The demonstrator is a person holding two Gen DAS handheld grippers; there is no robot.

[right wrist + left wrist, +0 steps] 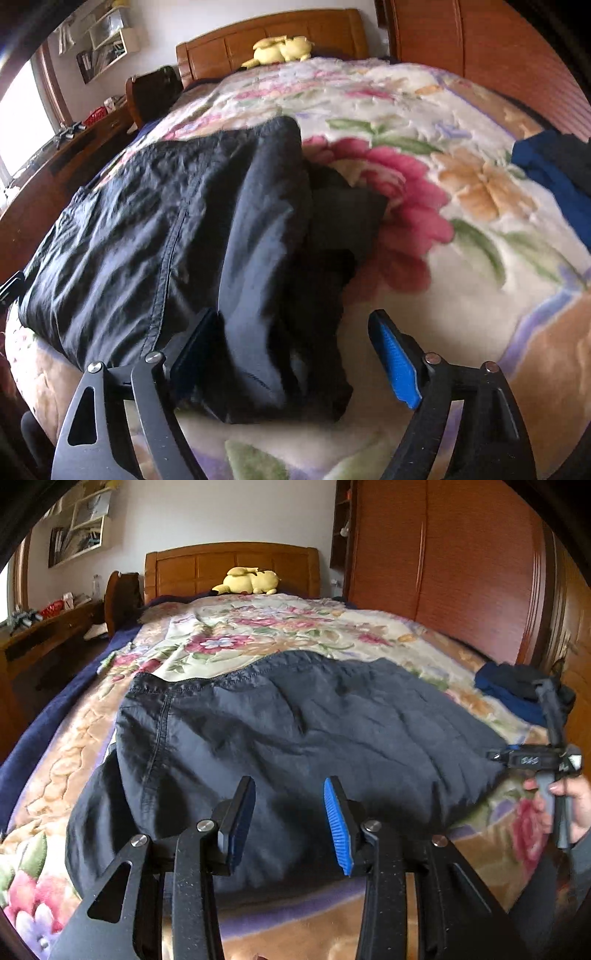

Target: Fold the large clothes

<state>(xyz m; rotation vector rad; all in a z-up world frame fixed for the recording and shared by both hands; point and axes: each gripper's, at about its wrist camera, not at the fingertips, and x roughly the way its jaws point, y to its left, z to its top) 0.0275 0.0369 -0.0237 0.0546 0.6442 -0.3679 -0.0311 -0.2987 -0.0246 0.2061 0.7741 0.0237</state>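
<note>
A large dark navy garment (295,731) lies spread across a floral blanket (236,635) on the bed; it also shows in the right wrist view (166,229), with its right end bunched in folds. My left gripper (290,812) is open, just above the garment's near edge, holding nothing. My right gripper (295,343) is open, its jaws wide apart on either side of the garment's bunched right end, not closed on it. The right gripper also shows in the left wrist view (546,760) at the garment's right edge, held by a hand.
A pile of blue and dark clothes (517,690) lies at the bed's right side, also in the right wrist view (554,166). A yellow plush toy (247,579) sits by the wooden headboard (229,561). A wardrobe (443,554) stands right, a desk (48,631) left.
</note>
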